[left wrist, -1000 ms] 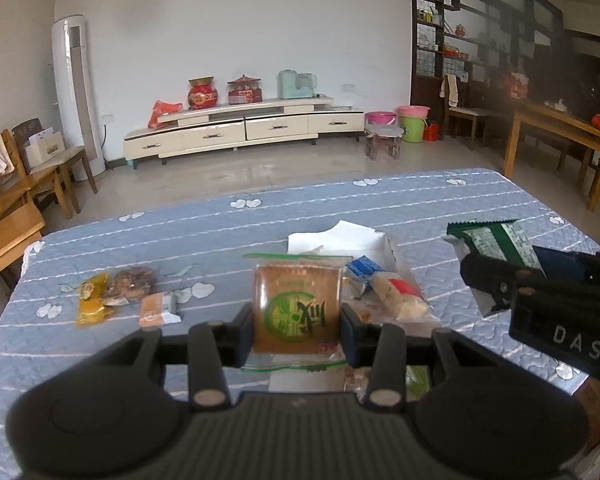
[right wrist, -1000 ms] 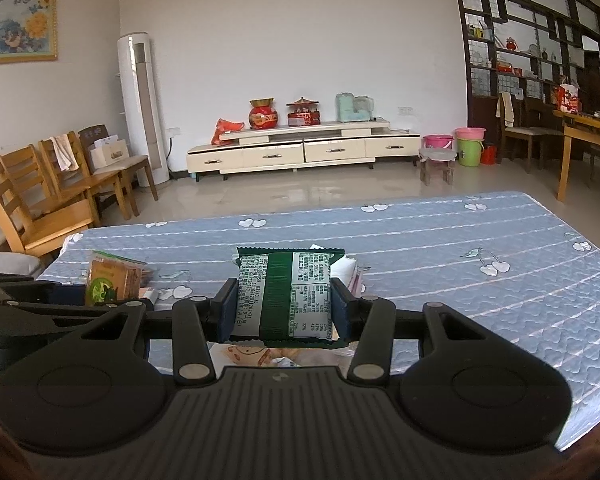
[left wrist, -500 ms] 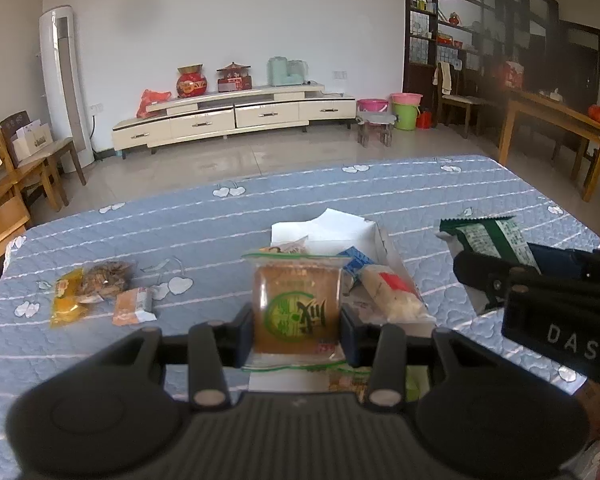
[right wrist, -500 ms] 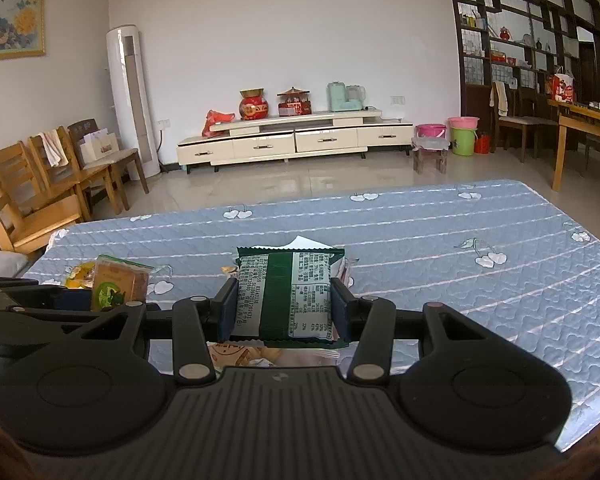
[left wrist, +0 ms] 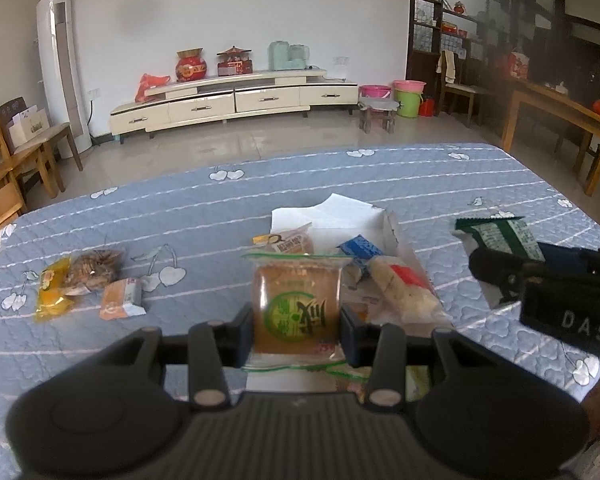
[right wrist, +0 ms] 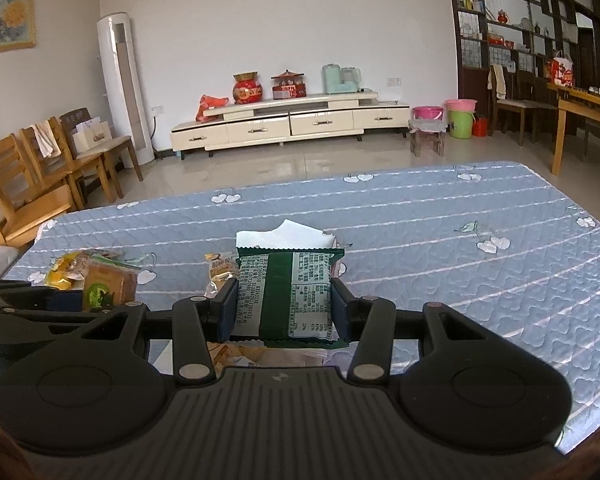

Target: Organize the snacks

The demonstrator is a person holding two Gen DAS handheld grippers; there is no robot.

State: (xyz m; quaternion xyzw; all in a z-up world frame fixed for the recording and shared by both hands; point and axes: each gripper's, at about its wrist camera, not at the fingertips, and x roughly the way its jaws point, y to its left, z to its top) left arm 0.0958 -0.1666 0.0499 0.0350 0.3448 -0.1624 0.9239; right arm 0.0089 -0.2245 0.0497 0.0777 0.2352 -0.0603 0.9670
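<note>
Desk (left wrist: 380,176) first, a wide surface under a blue quilted cover with white stripes and little white heart-and-leaf prints, filling both views. At its middle sits the torn-open white cardboard box (left wrist: 340,216), flaps up, with wrapped snacks piled in and around it.

Left gripper (left wrist: 296,326): its fingers are clamped on a clear-wrapped brown square cake (left wrist: 296,304), upright, a round green label with a bold dark Chinese character facing the camera and green strips along the wrapper's top and bottom edges. It hangs just over the near end of the box.

Right gripper (right wrist: 282,308): fingers pressed on both sides of a dark green packet (right wrist: 286,292) with zigzag-cut ends, back panel showing, white tables of tiny print and a stamped code that is too fine to read reliably. From the left wrist view this gripper comes in at the right edge, white letters "DAS" on its black body, the green packet sticking out ahead of it.

In the box: a long pale snack with a red patch (left wrist: 400,288), a small blue wrapper (left wrist: 360,248) touching it, and a beige packet with small dark writing (left wrist: 288,240), illegible.

Well apart to the left on the cover, a yellow-ended bag of brown pieces (left wrist: 84,272) and, just beside it, a small orange-and-white sachet (left wrist: 122,300).
</note>
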